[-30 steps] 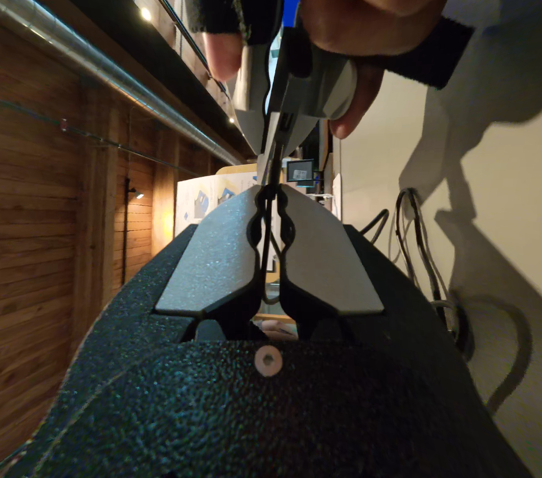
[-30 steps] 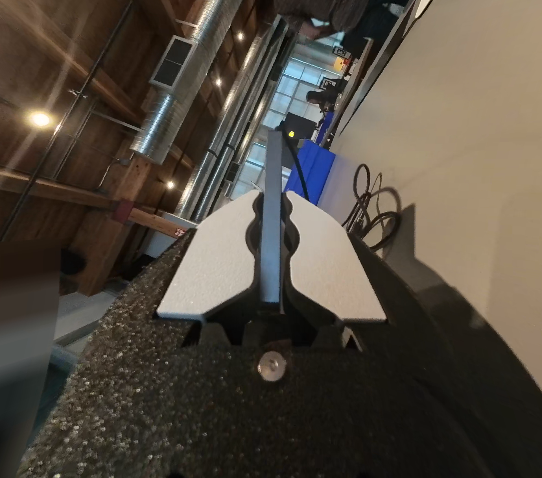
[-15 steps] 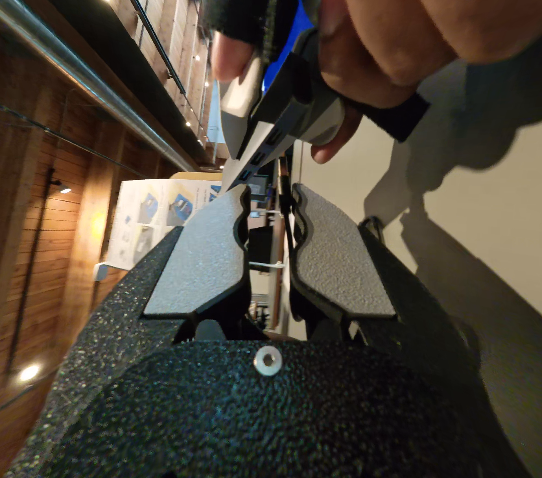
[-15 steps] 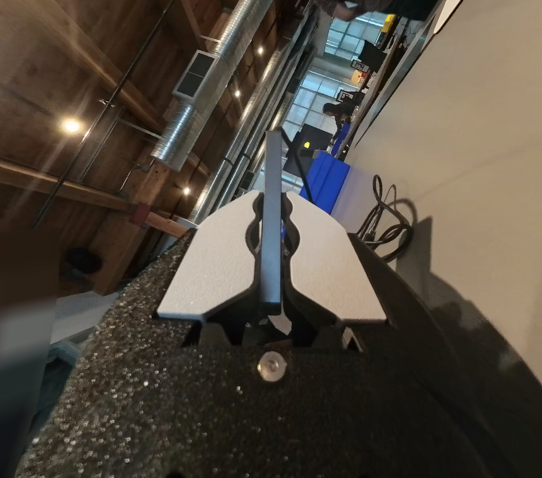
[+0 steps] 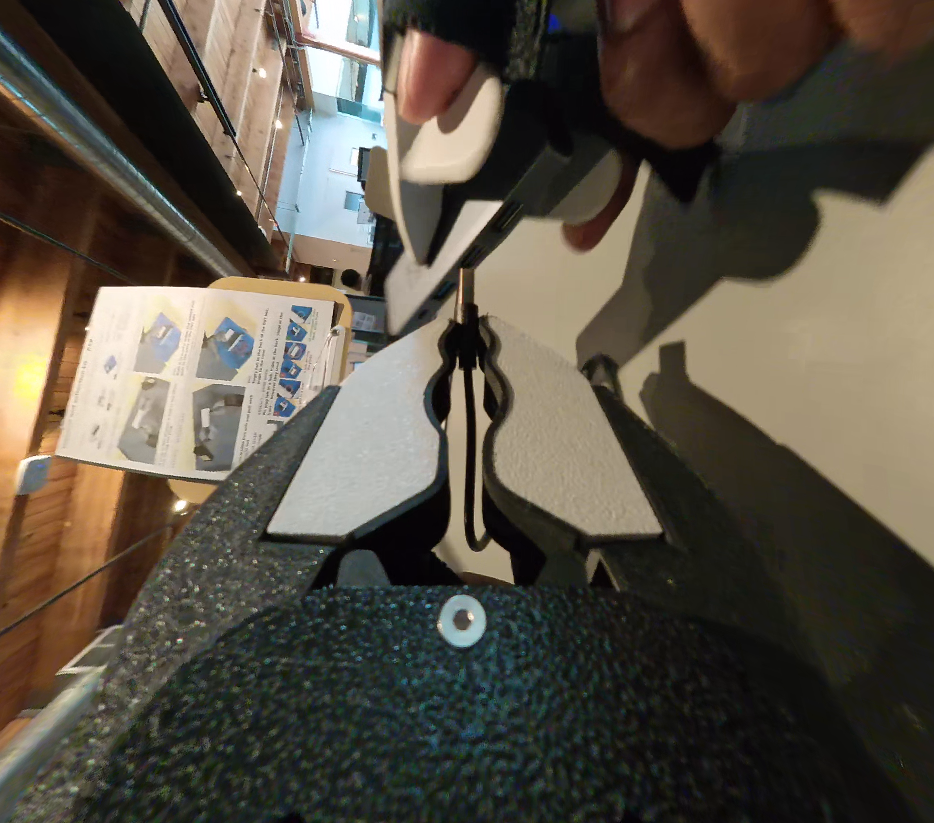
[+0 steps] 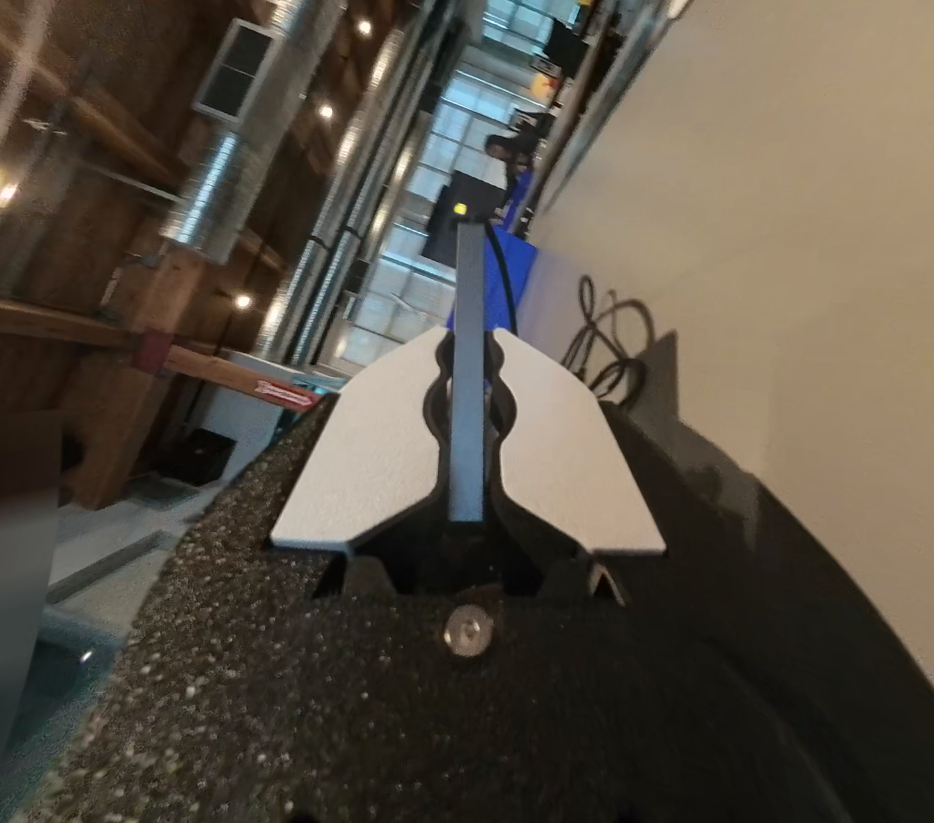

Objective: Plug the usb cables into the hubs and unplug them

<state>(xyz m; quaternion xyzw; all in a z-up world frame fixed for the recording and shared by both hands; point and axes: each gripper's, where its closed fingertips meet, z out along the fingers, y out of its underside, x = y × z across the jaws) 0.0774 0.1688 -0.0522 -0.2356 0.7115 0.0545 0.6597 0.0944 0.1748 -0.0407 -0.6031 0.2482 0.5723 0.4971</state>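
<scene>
USB cable [image 5: 466,399]: thin and black, its black plug body pinched at the fingertips, silver metal tip pointing toward 12 o'clock, just below a port and not inserted. Hub [image 5: 457,238]: slim grey bar with a dark port edge, slanting from 7 to 1 o'clock. In the right wrist view the hub [image 6: 469,374] stands edge-on, a black cord [image 6: 505,283] leaving its far end at 12 o'clock.

Two close, sideways-tilted wrist views

Plug [image 5: 465,293] between the left gripper [image 5: 467,323] tips, just before a port of the hub [image 5: 475,232]; hub [image 6: 469,344] lengthwise within the right gripper [image 6: 470,334]; loose cables [image 6: 606,344] right, on the surface [image 6: 758,192].
</scene>
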